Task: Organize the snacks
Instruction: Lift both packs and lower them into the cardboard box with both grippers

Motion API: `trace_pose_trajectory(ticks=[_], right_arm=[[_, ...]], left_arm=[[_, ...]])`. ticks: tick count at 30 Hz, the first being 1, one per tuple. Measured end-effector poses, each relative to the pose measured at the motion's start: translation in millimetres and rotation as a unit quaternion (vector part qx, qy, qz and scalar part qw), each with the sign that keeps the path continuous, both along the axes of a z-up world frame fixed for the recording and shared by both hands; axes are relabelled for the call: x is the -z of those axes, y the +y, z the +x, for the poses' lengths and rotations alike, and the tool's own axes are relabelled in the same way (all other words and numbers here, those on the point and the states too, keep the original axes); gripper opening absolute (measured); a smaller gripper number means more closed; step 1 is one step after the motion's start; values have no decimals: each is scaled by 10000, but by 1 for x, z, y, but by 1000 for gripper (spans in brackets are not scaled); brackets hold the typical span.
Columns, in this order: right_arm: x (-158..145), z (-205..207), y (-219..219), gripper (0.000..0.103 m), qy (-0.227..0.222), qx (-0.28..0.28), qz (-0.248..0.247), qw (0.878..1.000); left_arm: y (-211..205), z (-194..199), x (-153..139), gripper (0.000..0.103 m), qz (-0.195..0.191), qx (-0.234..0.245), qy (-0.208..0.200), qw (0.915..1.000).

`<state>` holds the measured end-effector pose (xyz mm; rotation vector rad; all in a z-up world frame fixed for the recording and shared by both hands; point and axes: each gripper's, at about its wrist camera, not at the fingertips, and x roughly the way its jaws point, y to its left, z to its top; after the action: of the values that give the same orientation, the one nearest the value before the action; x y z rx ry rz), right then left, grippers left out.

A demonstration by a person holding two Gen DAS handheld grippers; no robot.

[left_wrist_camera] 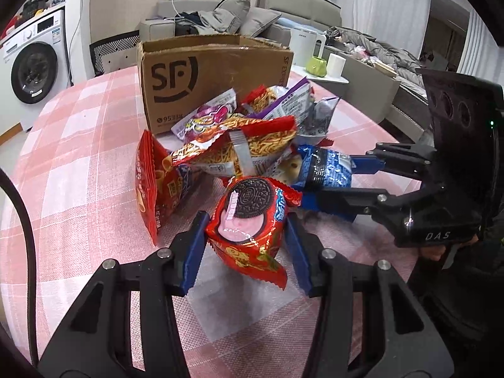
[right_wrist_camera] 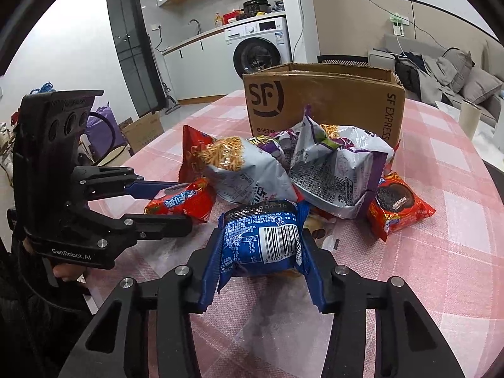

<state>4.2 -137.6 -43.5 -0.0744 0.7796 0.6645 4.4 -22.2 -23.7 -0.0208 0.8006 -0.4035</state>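
Observation:
A heap of snack packets lies on the pink checked table in front of an open SF cardboard box (left_wrist_camera: 214,75), also in the right wrist view (right_wrist_camera: 321,100). My left gripper (left_wrist_camera: 245,236) is shut on a red Oreo packet (left_wrist_camera: 252,217), seen from the side in the right wrist view (right_wrist_camera: 186,200). My right gripper (right_wrist_camera: 261,245) is shut on a blue Oreo packet (right_wrist_camera: 261,236), also visible in the left wrist view (left_wrist_camera: 327,167). Noodle-snack bags (left_wrist_camera: 239,148) and a purple bag (right_wrist_camera: 340,170) lie piled behind. A second red Oreo packet (right_wrist_camera: 398,204) lies at the right.
A red chip bag (left_wrist_camera: 154,182) stands at the heap's left. A washing machine (right_wrist_camera: 258,47), a sofa (left_wrist_camera: 226,15) and a side table with a kettle (left_wrist_camera: 304,44) lie beyond the table (left_wrist_camera: 78,163). A paper roll (right_wrist_camera: 469,118) stands at the right.

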Motion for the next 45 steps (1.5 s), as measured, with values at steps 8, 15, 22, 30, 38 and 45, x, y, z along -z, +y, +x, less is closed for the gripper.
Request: trace_pose_trajectory(ticks=[8,15,22,30,38,45], right_arm=[[-17,-11,-5,48,-293,-107,213,9993],[-33,-19,-14,48,-519,-15,371,9980],[-47,-25,-23,48,-737,81,544,9958],[-65,-25,-34,48,-915,333,674,9930],[-83,-20,-38,48,-1058,504,700,9906],[-96,-3,-38,48,-1100,685,724,9889]], left_arm=[[1,-19,-24,45,-168,46,-269,9995],[2,-28,-40,45,-262,53,-457,9986],[6,-37,-54,45,-387,-50,-659,9971],[9,-38,-69,44,-466,-221,-837,9952],[11,-34,-82,44,-441,-389,-1048,9928],[15,-22,-97,44,-421,-611,-1260,9893]])
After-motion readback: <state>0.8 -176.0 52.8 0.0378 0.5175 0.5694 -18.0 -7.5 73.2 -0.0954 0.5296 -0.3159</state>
